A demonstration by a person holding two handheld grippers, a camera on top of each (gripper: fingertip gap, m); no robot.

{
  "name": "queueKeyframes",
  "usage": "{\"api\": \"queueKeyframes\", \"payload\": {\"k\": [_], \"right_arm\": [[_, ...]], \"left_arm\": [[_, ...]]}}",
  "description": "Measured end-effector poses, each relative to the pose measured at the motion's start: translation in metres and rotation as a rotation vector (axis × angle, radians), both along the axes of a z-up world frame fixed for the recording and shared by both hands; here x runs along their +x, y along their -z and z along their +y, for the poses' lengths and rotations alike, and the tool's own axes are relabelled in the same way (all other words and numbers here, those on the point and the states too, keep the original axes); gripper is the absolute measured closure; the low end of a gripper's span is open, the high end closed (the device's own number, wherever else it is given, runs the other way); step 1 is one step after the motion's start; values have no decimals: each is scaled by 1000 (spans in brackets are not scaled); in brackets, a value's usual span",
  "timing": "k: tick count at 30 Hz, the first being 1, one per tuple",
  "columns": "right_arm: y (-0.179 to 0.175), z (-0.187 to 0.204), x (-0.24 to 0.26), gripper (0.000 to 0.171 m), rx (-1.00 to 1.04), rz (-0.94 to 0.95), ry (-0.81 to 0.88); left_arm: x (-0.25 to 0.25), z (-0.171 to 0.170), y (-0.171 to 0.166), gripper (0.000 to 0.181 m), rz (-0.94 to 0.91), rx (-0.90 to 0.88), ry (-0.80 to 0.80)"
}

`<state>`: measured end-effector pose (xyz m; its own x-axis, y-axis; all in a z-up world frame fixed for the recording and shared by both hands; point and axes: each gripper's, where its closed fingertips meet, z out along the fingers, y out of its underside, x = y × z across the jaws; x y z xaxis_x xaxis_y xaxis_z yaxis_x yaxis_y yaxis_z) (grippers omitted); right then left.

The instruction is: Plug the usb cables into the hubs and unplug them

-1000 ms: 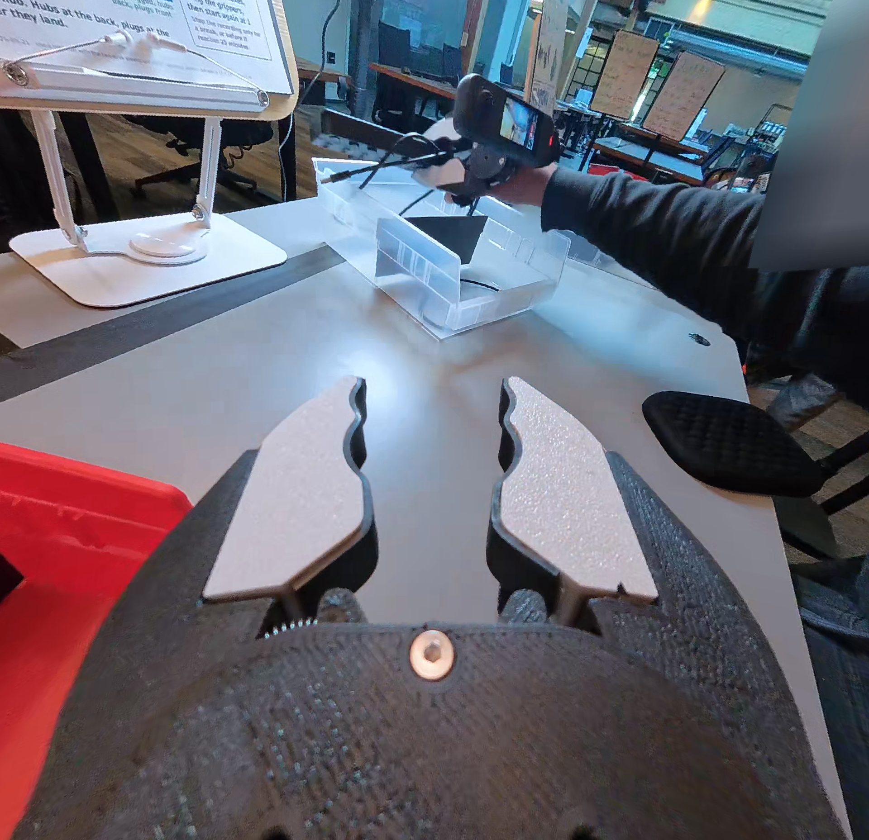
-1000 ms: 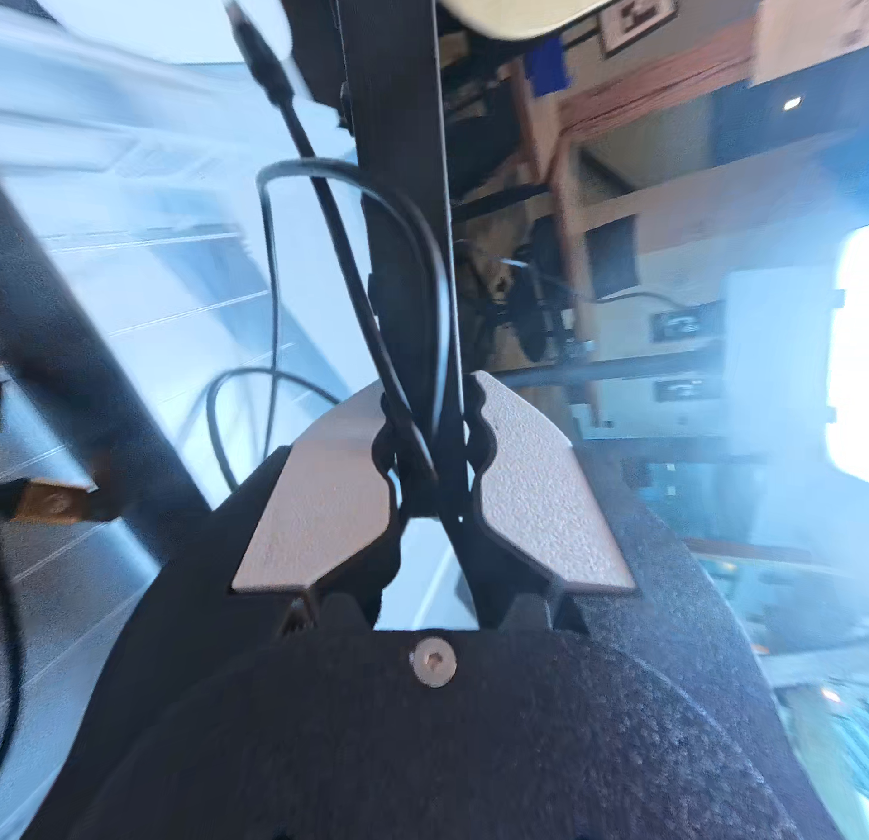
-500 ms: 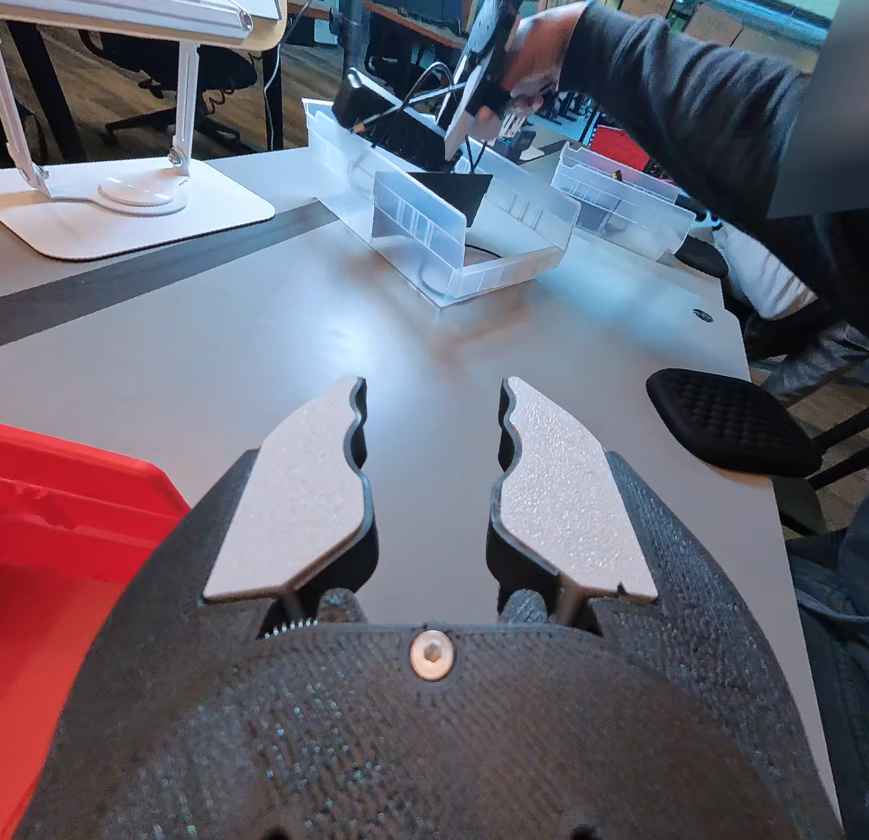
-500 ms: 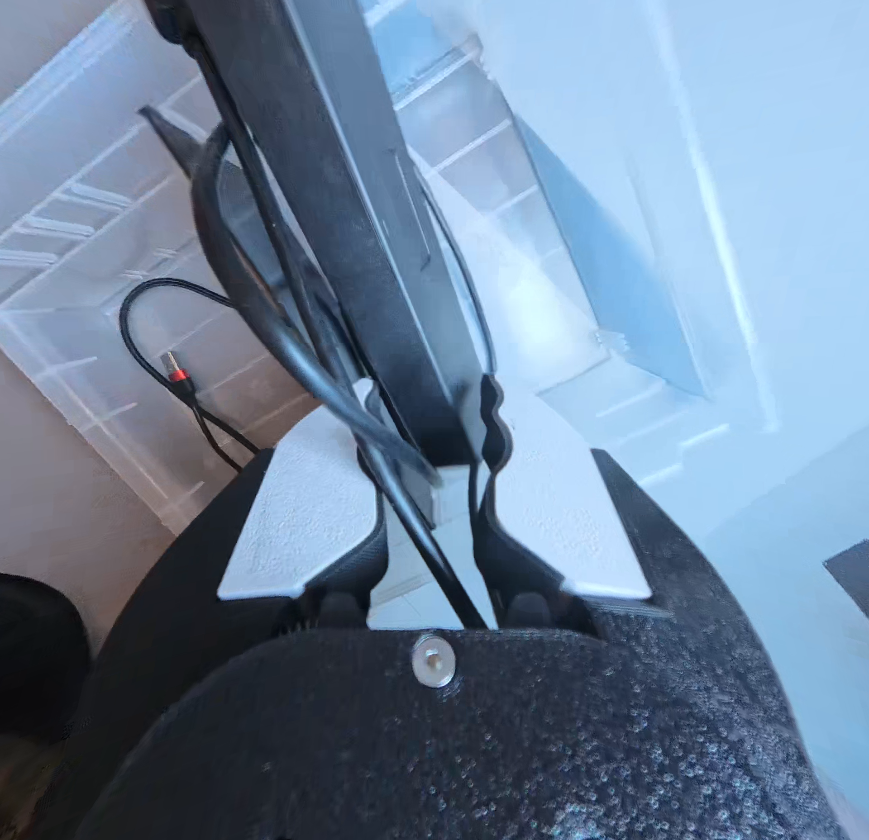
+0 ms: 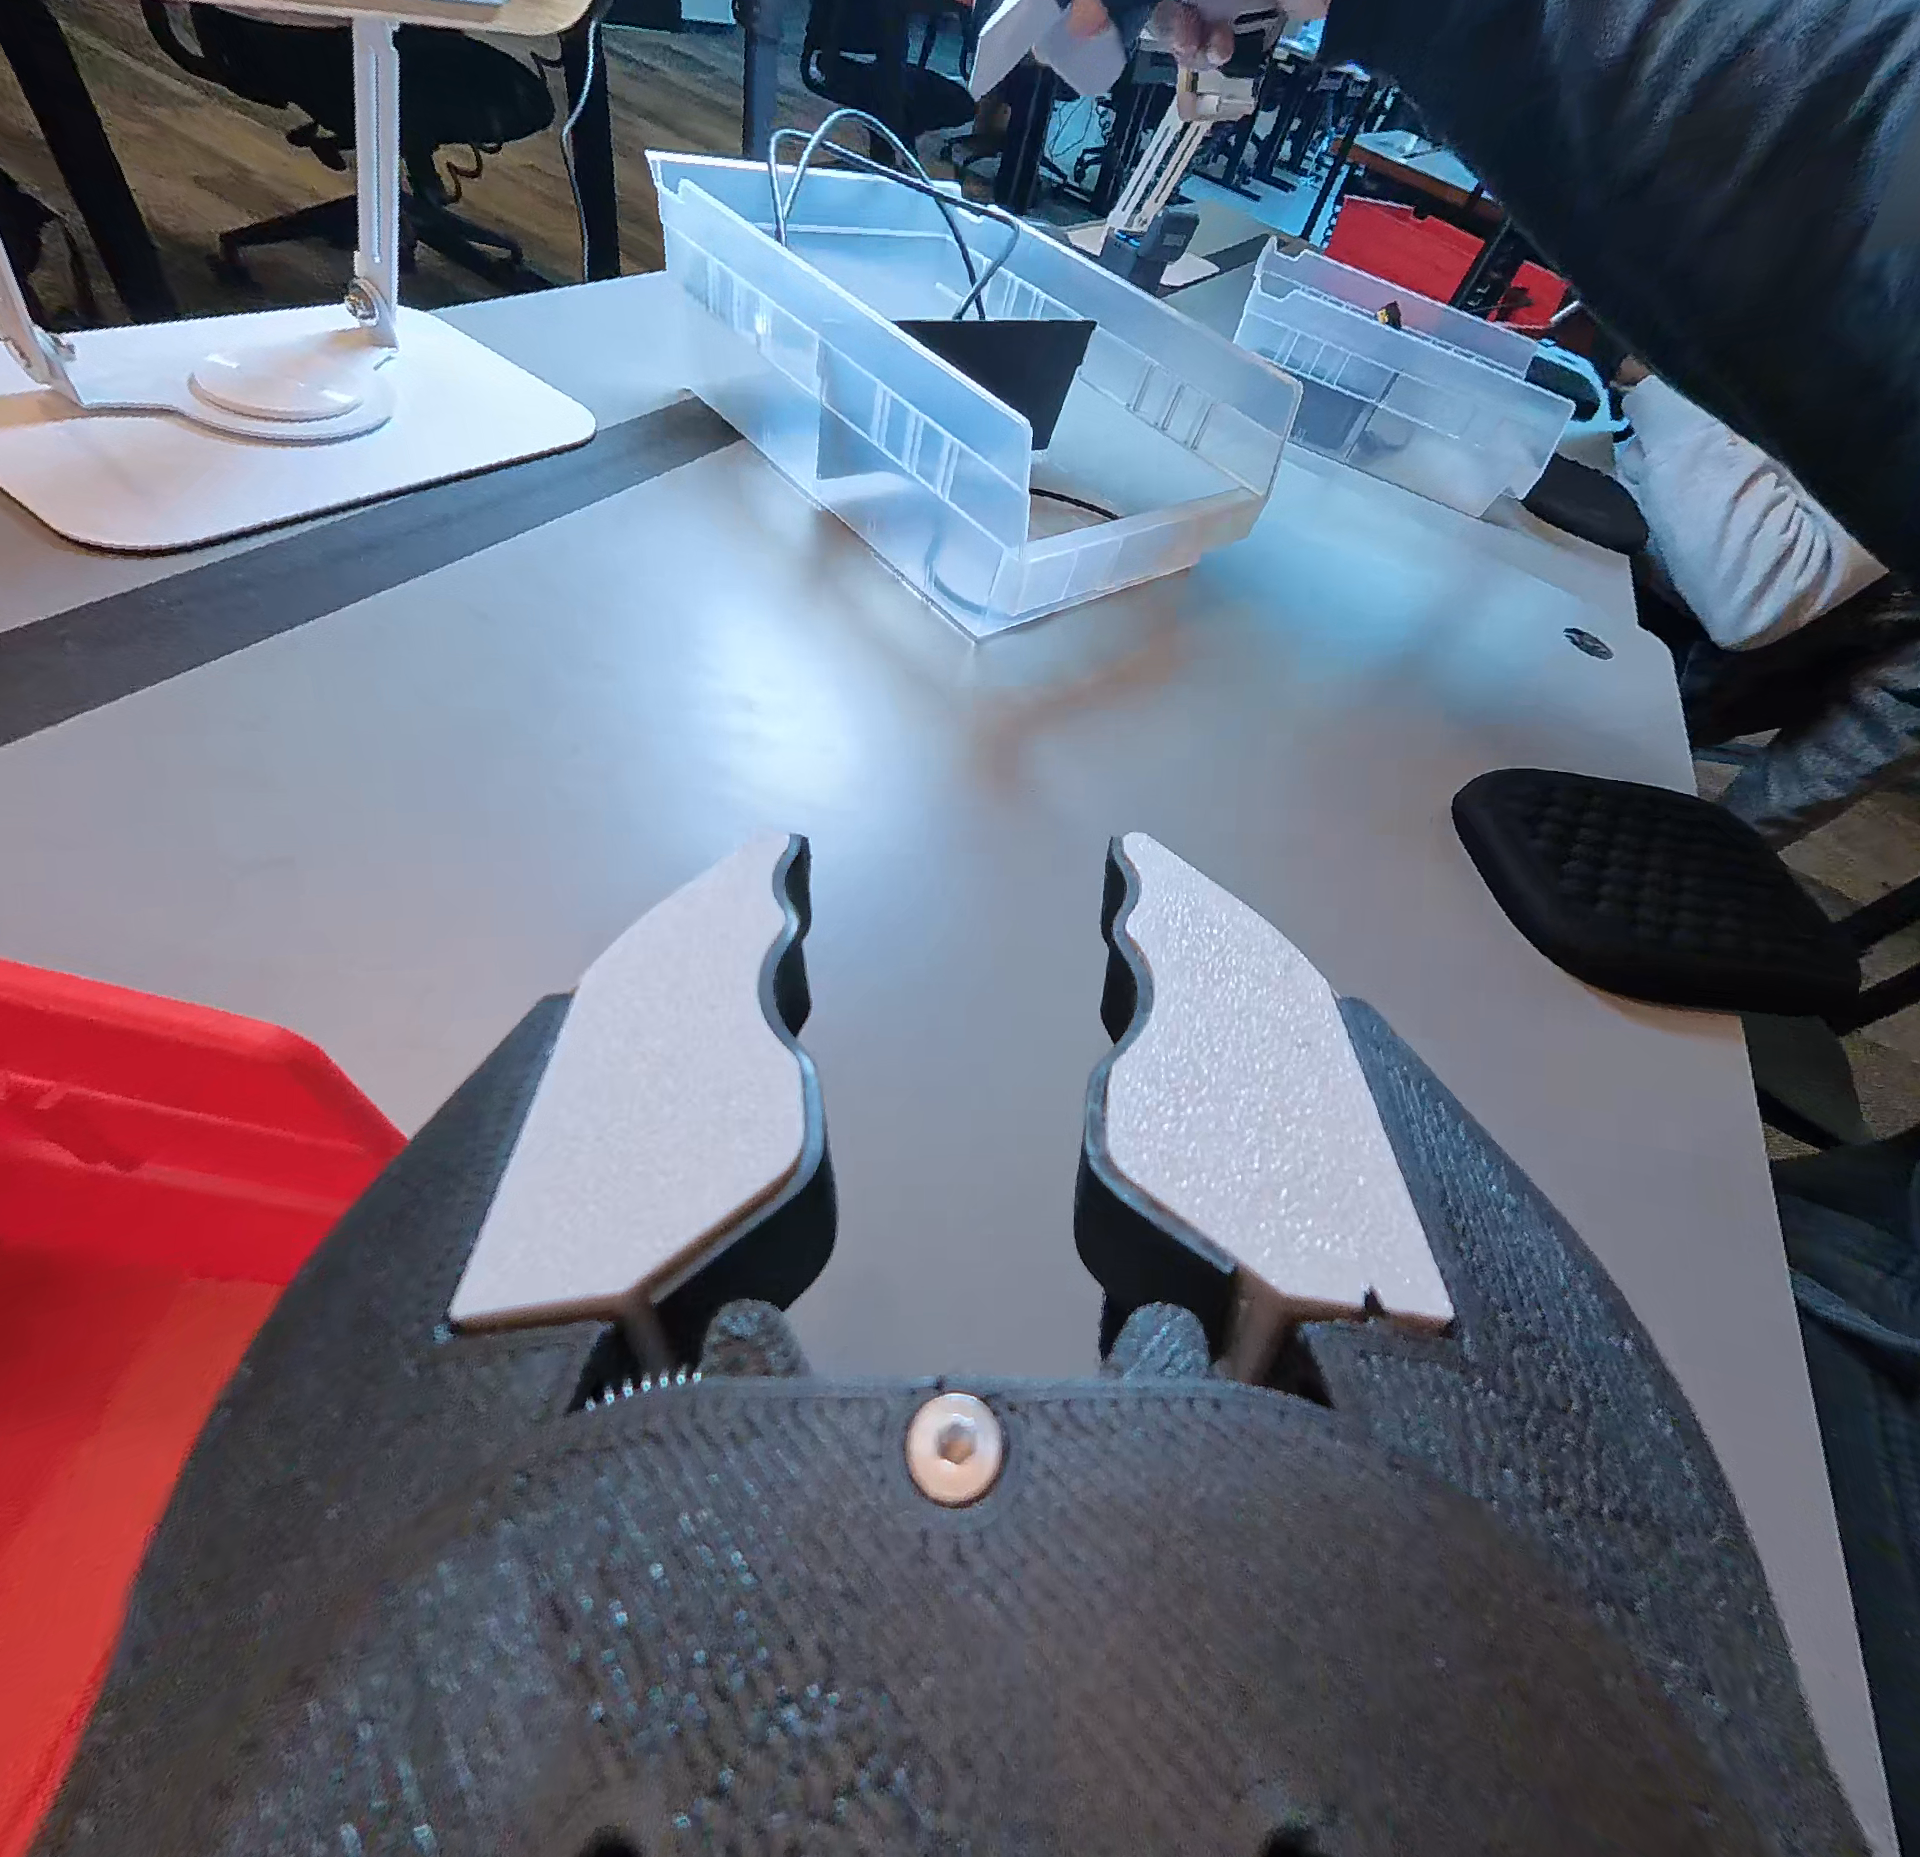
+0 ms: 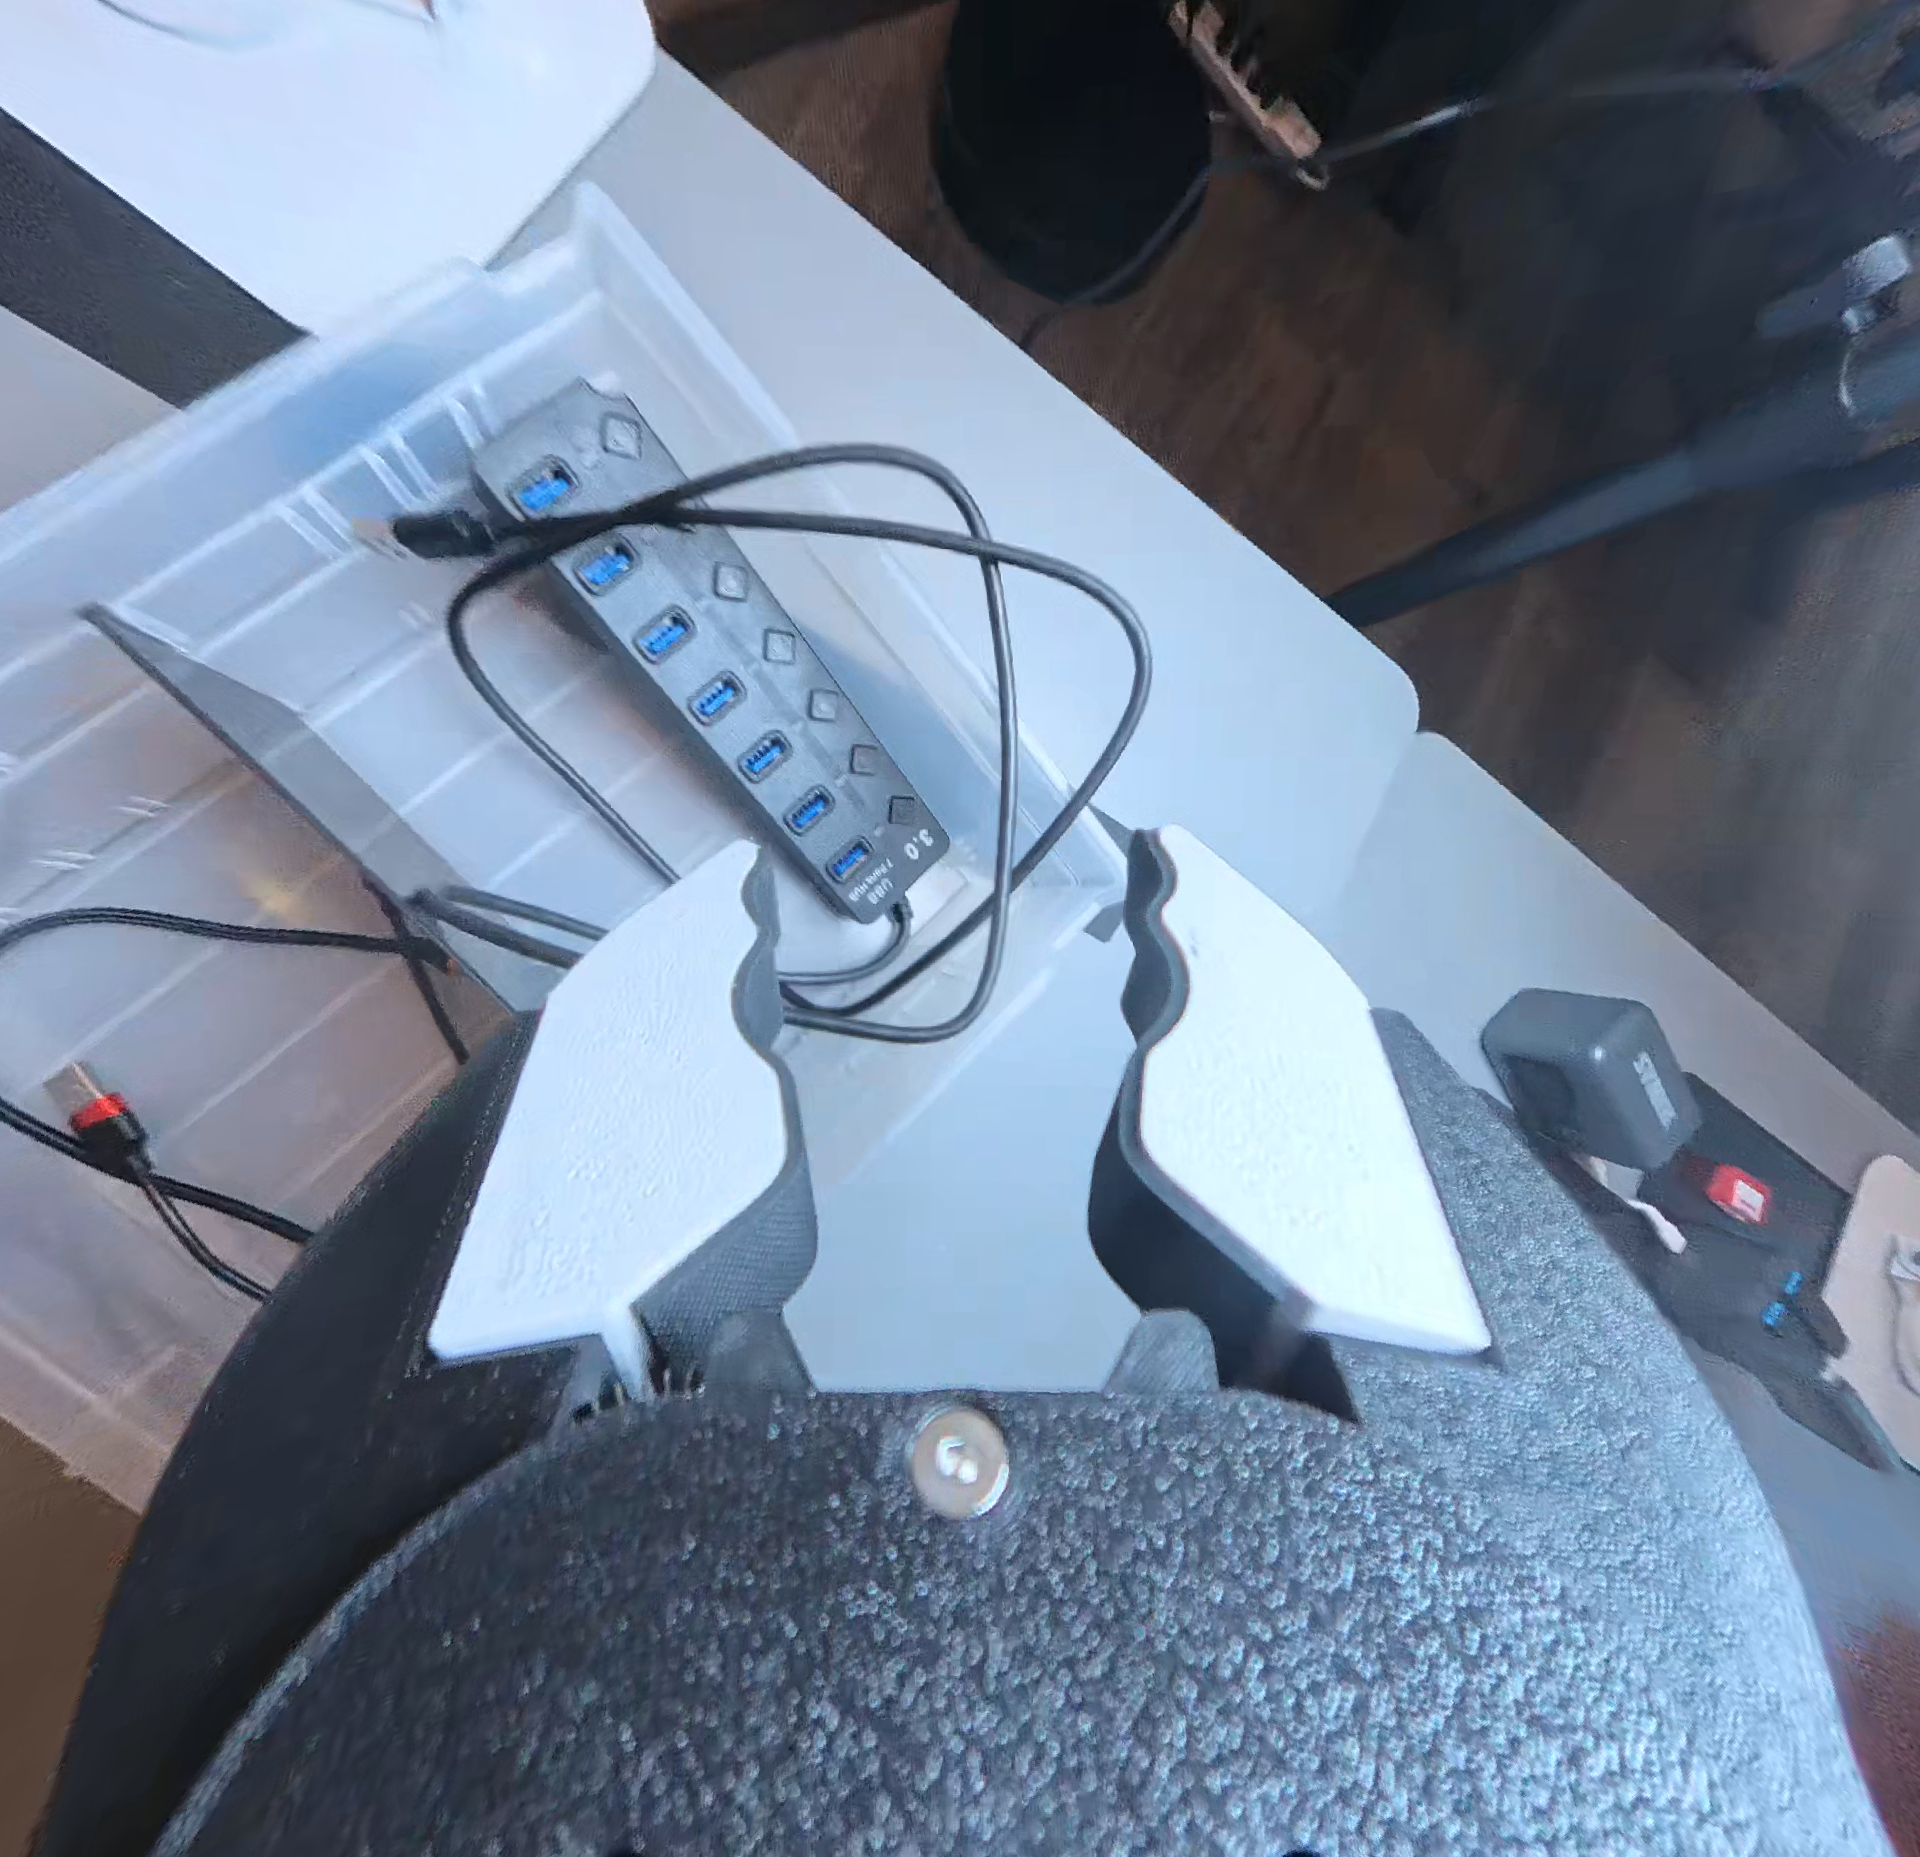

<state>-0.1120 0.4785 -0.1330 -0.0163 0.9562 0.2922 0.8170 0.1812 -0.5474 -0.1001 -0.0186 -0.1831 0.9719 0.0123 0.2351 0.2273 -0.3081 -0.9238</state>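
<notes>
Hub [image 6: 717, 685] lies in the clear bin [image 6: 260, 560] at 11 o'clock of the right gripper [image 6: 940, 872], its own cable [image 6: 997, 727] looped over it; jaws wide, empty, likely for another pick. Left gripper [image 5: 951, 872] waits wide over bare table [image 5: 520, 768].

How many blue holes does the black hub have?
7. They run in a row down the USB hub lying in the clear bin, from the far end to the end nearest the right gripper.

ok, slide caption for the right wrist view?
Open right gripper above a black USB hub and looped cable in a clear bin.
</notes>
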Motion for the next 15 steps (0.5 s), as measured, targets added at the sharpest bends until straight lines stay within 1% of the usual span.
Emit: {"api": "queueKeyframes", "payload": {"k": [2,4,6,8,11,15], "right_arm": [[-18,-13,-5,107,-4,138,-21],[-41,-36,-7,108,8,322,-64],[-63,-73,-2,108,-1,532,-114],[-73,-121,13,109,-76,691,-171],[-62,-195,46,111,-177,815,-245],[-18,-281,91,113,-362,813,-301]], "left_arm": [[-1,-1,-2,127,10,5,-6],[-4,-2,-7,127,26,19,-31],[-12,-6,-13,126,50,36,-78],[-24,-12,-21,127,75,54,-144],[-44,-28,-35,127,117,69,-251],[-85,-64,-59,129,242,38,-415]]}}
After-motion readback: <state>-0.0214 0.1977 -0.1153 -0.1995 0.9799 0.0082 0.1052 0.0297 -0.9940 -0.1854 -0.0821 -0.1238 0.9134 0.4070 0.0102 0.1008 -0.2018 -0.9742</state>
